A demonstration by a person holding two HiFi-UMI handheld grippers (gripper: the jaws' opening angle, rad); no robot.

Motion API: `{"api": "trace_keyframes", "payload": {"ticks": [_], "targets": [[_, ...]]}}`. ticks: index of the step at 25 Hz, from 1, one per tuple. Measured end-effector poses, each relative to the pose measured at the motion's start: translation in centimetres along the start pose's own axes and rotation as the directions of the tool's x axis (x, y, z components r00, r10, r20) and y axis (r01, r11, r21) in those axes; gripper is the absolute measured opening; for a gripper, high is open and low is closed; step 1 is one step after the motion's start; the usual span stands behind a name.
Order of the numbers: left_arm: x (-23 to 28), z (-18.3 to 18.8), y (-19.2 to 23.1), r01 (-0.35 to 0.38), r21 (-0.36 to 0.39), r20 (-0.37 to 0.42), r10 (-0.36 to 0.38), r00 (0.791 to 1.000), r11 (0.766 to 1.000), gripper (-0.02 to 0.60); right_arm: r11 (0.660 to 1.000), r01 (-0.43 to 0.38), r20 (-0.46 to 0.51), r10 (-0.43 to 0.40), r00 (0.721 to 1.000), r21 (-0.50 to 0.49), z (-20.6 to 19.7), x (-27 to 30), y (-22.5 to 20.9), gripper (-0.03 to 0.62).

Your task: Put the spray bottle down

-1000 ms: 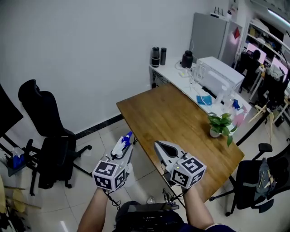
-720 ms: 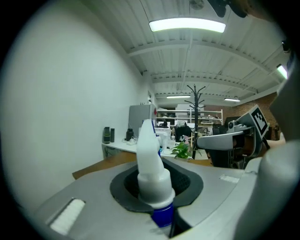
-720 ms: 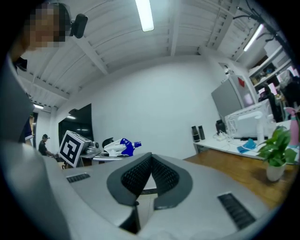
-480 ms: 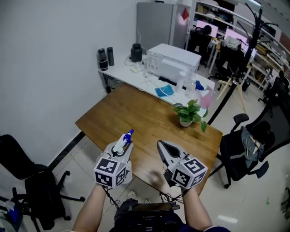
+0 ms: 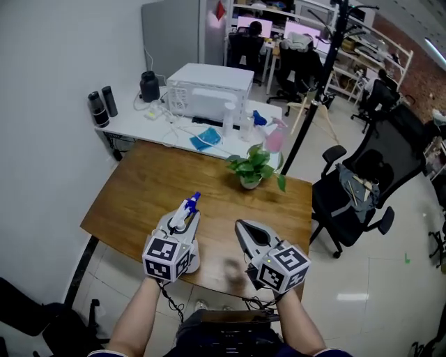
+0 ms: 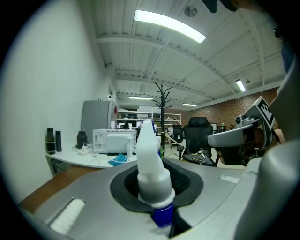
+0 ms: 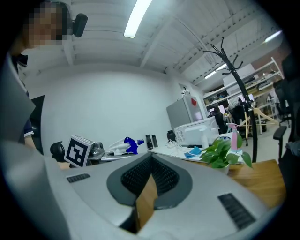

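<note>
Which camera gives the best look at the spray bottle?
The left gripper view: the spray bottle stands close up in the middle, clamped between the jaws. The head view shows it small, from above; the right gripper view shows it small, side on.

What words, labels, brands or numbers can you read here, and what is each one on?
No words or numbers can be read anywhere.
Left marker cube: black-and-white squares, no lettering.
Right marker cube: the same.
Red sign on the grey cabinet: too small to read.
Spray bottle: no label shows.
</note>
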State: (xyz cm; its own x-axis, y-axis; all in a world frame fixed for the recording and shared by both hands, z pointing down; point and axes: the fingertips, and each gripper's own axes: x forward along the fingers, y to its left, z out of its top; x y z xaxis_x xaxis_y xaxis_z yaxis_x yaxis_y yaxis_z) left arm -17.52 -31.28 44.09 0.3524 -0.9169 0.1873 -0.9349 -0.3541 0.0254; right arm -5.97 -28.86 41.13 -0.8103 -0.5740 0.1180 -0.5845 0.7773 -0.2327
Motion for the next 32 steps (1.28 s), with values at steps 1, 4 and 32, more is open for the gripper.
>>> {"api": "trace_keyframes", "payload": {"ticks": [1,4,32], "targets": [[0.8,0.0,0.0,0.016,0.004,0.007,-0.016,1.0,1.0,0.066,1.0,0.021,-0.001,-0.021,1.0,0.002,-0.2,-0.1,-0.4,0.006],[3.3,-0.2,0.4,0.046,0.016,0.023,-0.046,0.999,0.999,0.066,0.998,0.069,0.0,-0.069,0.998,0.004,-0.5,-0.1,-1.4,0.006],[13.1,0.1,5.2,-0.048,0.081,0.186,0.032,0.982,0.996,0.067,0.978,0.205,-0.017,-0.204,0.979,0.034,-1.6,1.3,-4.6,0.006]]}}
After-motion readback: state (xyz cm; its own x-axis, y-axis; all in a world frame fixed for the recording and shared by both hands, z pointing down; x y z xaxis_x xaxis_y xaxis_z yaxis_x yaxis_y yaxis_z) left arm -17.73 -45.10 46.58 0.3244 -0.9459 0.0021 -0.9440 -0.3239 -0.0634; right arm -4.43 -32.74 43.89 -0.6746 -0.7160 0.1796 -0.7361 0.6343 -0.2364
